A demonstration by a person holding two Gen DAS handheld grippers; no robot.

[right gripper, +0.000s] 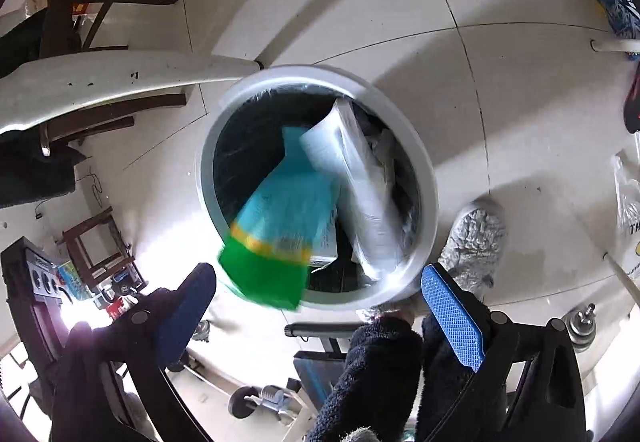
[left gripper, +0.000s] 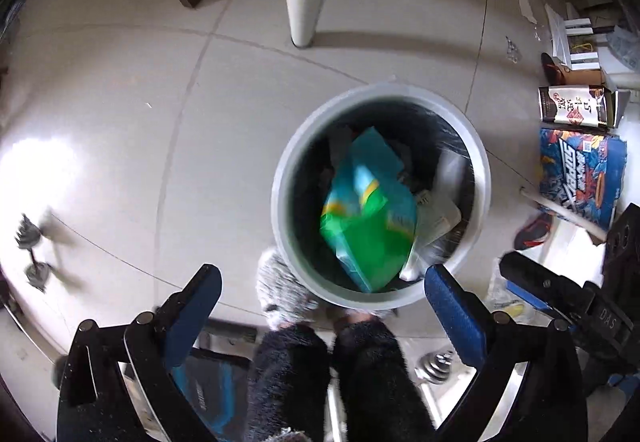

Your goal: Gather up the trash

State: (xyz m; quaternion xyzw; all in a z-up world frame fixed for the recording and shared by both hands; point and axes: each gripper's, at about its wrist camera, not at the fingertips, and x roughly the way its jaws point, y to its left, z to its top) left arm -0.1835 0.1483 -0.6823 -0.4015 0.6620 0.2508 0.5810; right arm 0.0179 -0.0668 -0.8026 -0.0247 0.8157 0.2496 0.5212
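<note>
The right hand-held gripper (right gripper: 318,282) is seen pointed down at a round grey bin (right gripper: 424,178) on the tiled floor (right gripper: 520,102), its blue-padded jaws spread wide with nothing between them. A green and teal packet (right gripper: 276,242), blurred, is caught over the bin's near rim. A white wrapped roll (right gripper: 360,194) is seen leaning inside. A grey fuzzy slipper (right gripper: 474,238) is planted just beside the bin.

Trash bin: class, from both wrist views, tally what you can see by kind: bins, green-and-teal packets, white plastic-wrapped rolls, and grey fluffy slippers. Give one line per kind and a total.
Trash bin: 1
Green-and-teal packet, blurred over the bin's mouth: 1
White plastic-wrapped roll, inside the bin: 1
Grey fluffy slipper, on the floor beside the bin: 1
Total: 4
</note>
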